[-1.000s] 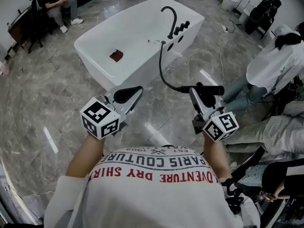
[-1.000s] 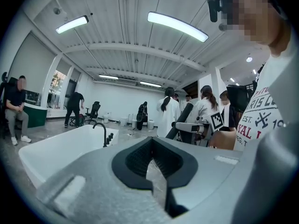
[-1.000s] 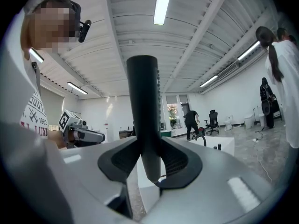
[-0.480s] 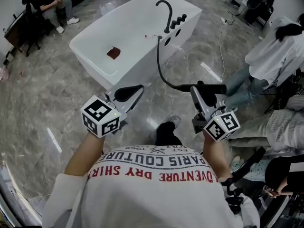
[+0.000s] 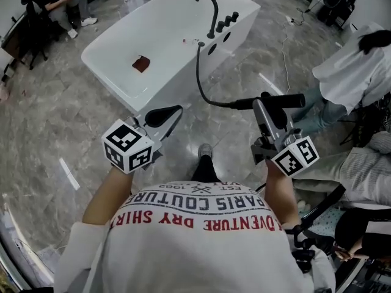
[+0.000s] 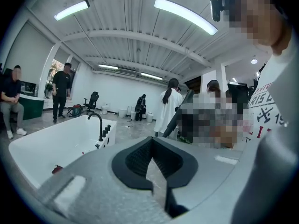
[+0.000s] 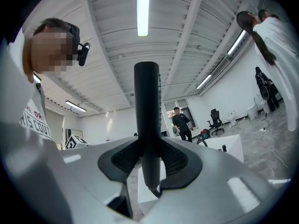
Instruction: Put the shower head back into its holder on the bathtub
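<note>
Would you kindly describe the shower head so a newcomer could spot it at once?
Start at the white bathtub on the grey floor and follow the black hose from its tap end. It ends at the shower head, a straight black stick clamped crosswise in the right hand-held gripper, unlike the curved spout fixed on the bathtub.

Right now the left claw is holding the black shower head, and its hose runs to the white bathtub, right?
Not the left one: the right claw holds the black shower head, as the right gripper view shows. The left claw is shut on nothing. The hose does run to the white bathtub.
</note>
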`<action>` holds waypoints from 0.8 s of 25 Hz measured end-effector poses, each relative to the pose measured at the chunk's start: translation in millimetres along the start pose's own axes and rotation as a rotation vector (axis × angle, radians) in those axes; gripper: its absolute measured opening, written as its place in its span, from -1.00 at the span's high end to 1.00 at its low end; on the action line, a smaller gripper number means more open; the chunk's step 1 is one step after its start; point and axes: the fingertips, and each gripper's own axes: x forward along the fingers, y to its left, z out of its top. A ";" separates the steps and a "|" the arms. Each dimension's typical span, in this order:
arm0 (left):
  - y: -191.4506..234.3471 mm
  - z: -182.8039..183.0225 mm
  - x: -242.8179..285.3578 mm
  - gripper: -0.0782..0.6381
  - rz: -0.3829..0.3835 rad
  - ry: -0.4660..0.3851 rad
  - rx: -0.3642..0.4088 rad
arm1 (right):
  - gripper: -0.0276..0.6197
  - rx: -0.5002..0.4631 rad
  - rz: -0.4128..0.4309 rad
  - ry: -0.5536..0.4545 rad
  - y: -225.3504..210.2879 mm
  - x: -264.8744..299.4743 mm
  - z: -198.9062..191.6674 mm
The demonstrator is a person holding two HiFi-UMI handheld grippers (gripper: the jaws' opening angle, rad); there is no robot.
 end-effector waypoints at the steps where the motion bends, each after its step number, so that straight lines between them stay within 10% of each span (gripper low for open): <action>1: 4.8 -35.2 17.5 0.77 0.006 -0.002 -0.001 | 0.49 0.009 0.011 -0.010 -18.0 -5.1 -25.0; 4: 22.0 -79.4 52.9 0.77 0.022 0.015 -0.003 | 0.49 0.055 0.032 -0.023 -60.1 -3.8 -62.9; 20: 125.2 -77.5 244.1 0.77 -0.040 0.139 0.049 | 0.49 0.215 0.071 -0.077 -238.4 85.8 -28.8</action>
